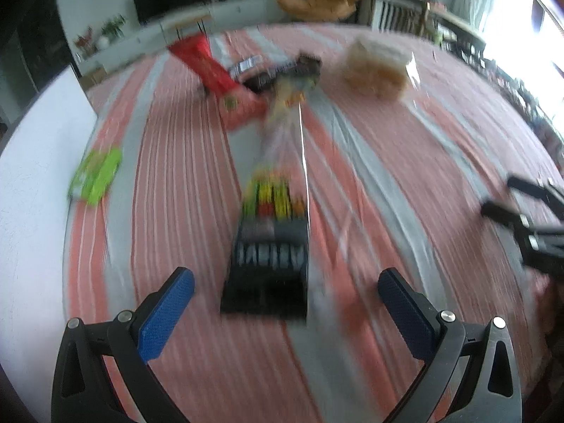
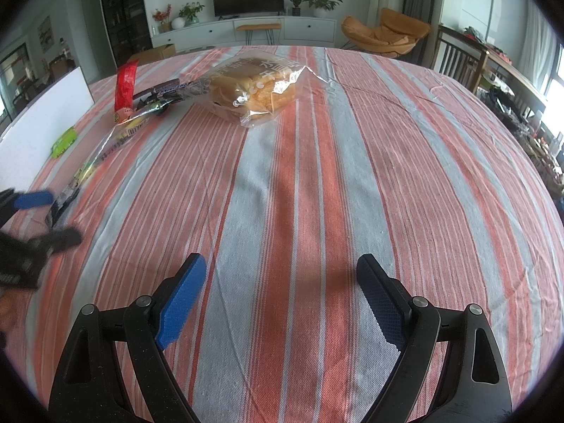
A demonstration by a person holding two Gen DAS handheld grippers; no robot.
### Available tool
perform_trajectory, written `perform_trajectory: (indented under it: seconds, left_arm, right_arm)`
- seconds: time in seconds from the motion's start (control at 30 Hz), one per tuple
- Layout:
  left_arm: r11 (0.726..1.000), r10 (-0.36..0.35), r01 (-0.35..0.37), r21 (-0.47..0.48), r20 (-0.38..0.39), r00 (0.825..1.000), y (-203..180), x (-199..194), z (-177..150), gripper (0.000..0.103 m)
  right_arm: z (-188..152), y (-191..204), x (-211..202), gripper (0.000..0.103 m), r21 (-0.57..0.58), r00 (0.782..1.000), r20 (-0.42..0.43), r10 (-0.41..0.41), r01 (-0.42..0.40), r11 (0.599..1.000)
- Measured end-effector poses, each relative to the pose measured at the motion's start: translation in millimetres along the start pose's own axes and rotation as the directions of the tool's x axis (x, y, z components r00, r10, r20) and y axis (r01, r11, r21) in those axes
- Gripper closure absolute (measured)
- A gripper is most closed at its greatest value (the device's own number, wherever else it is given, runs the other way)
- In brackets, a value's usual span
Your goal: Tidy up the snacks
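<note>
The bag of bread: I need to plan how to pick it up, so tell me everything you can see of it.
The bag of bread is a clear, crinkly plastic wrapper with white print, holding a block of pale golden sliced bread. It looks sealed, with loose film flaring at its right end. It lies on its side on the striped tablecloth, far from both grippers, and nothing grips it. Its left end reaches the dark snack wrapper; whether they touch is unclear.
</note>
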State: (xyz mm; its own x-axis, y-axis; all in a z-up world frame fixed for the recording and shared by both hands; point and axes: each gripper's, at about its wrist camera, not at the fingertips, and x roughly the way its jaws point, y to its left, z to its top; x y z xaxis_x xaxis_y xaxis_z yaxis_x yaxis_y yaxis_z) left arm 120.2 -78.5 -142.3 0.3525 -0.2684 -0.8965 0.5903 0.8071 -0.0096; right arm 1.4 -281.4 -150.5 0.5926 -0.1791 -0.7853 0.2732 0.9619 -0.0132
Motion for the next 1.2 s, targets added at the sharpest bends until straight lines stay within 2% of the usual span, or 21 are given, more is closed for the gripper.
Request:
perform_trajectory:
  seconds: [0.03,0.1,0.23,0.37,0.43,0.47,0.5,0.53,0.6,0.7,0.8,0.93,0.97,1.0,1.03,1.07,1.13,1.17,1.2]
  left_arm:
    - [1.0,-0.016,0.016,0.01,-0.056,0.998,1,-2,0,0.0]
    - [0.998,-0.059,0.06,0.01,-0.086,0.995,5,-10,8,0.0]
    - [0.998,-0.038,0.037,0.054,0.018,0.999,4,-36,49,0.0]
    - [0.992,0.022,-0.022,0.122,0.001,1.0,-9,-12,86,0.003]
    - [0.992,0.056,-0.052,0.115,-0.03,0.998,-8,8,98,0.022]
    - [0.995,0.047,-0.042,0.089,-0.049,0.998,-4,17,100,0.041]
    - [0.998,0.023,-0.019,0.062,-0.062,0.998,-1,22,99,0.067]
    - [0.999,-0.011,0.014,0.029,-0.072,0.997,2,26,97,0.079]
    - [0.998,-0.056,0.056,-0.014,-0.042,0.998,9,21,87,0.082]
    - [0.994,-0.105,0.105,-0.021,-0.016,0.994,12,1,59,0.088]
    - [0.993,-0.102,0.102,-0.062,0.008,0.995,24,-20,23,0.088]
    - [0.993,-0.023,0.029,-0.117,0.053,0.998,38,-36,-8,0.087]
    - [0.992,-0.01,0.018,-0.124,0.06,0.998,41,-36,-11,0.076]
    - [0.992,-0.008,0.015,-0.129,0.049,0.999,45,-31,-11,0.054]
    - [0.991,-0.01,0.015,-0.132,0.036,0.999,45,-25,-12,0.041]
    - [0.991,-0.009,0.013,-0.133,0.033,0.999,46,-21,-13,0.024]
    - [0.993,0.006,-0.001,-0.116,0.045,0.999,42,-11,-14,0.021]
    - [0.994,0.038,-0.032,-0.101,0.063,0.997,39,-9,-14,0.02]
    - [0.994,0.065,-0.058,-0.096,0.075,0.995,39,-6,-14,0.014]
  right_arm:
    - [0,0,0,0.014,0.0,1.0,0.0,0.0,0.0,1.0]
    - [0,0,0,0.014,0.0,1.0,0.0,0.0,0.0,1.0]
    - [0,0,0,0.014,0.0,1.0,0.0,0.0,0.0,1.0]
    - [0,0,0,0.014,0.0,1.0,0.0,0.0,0.0,1.0]
    - [0,0,0,0.014,0.001,1.0,0.0,0.001,-0.001,1.0]
    - [0,0,0,0.014,0.0,1.0,0.0,0.001,-0.001,1.0]
    - [0,0,0,0.014,0.0,1.0,-0.001,0.001,-0.001,1.0]
    - [0,0,0,0.014,0.0,1.0,-0.001,0.001,-0.001,1.0]
    - [0,0,0,0.014,0.001,1.0,-0.001,0.001,-0.001,1.0]
    - [0,0,0,0.013,0.001,1.0,-0.001,0.001,-0.001,1.0]
    - [0,0,0,0.013,0.001,1.0,-0.001,0.001,-0.001,1.0]
    - [0,0,0,0.013,-0.001,1.0,-0.001,0.001,-0.001,1.0]
    - [0,0,0,0.013,-0.001,1.0,-0.001,0.001,-0.001,1.0]
    - [0,0,0,0.014,-0.001,1.0,-0.001,0.0,0.0,1.0]
    - [0,1,0,0.014,-0.001,1.0,-0.001,-0.002,0.002,1.0]
    - [0,1,0,0.014,0.0,1.0,-0.002,-0.003,0.003,1.0]
    - [0,1,0,0.013,0.0,1.0,-0.002,-0.002,0.002,1.0]
    - [0,0,0,0.013,0.0,1.0,-0.002,-0.002,0.002,1.0]
    - [0,1,1,0.013,0.001,1.0,-0.002,-0.003,0.003,1.0]
